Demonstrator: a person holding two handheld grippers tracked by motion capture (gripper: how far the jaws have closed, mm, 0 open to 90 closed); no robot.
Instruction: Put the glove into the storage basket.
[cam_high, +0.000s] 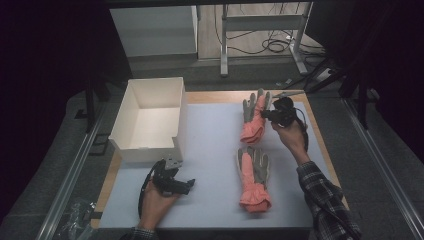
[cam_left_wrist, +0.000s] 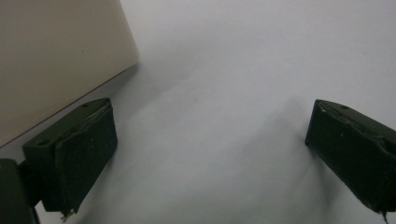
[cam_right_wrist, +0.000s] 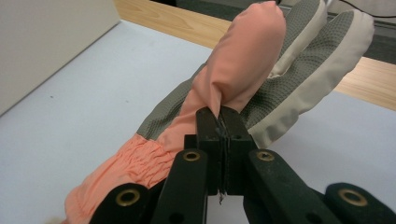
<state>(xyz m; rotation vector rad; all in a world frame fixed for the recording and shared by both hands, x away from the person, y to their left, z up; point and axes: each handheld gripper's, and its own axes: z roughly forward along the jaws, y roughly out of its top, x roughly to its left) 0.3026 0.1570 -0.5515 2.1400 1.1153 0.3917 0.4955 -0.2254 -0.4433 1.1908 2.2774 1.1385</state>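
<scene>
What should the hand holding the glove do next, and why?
Probably carry the far glove left toward the white box. The right gripper is shut on a pinch of its orange fabric, with the finger end raised. The box stands open, the near glove lies flat, and the left gripper rests open beside the box.

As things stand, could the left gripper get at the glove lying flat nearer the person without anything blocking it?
Probably yes. The left gripper is open over bare mat, and only bare mat lies between it and the near glove. The white box stands behind it, and the right gripper is shut on the far glove.
</scene>
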